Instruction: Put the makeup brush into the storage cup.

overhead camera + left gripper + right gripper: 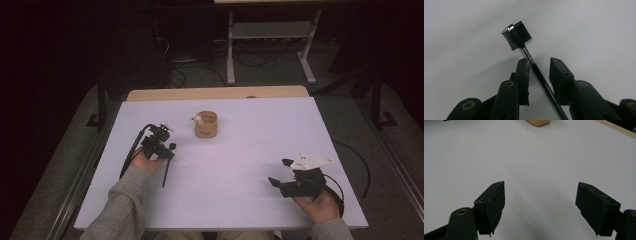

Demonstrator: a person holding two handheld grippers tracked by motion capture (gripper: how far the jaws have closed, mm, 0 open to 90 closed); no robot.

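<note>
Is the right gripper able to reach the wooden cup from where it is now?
Probably yes. The right gripper stands open and holds nothing, and bare table lies between it and the wooden cup. The left gripper, around the brush, stays off that path.

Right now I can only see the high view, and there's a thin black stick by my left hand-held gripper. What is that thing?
Observer: The left gripper view shows it is a little two-sided comb with black teeth, a shiny silver neck and a long thin handle.
Operator: Did I grab it?
Observer: Not yet. The handle runs between the jaws of the left hand-held gripper. It sits close against one pad, with a gap to the other.
Operator: What about my other one?
Observer: The right hand-held gripper has its jaws wide apart, with just bare table between them.
</note>
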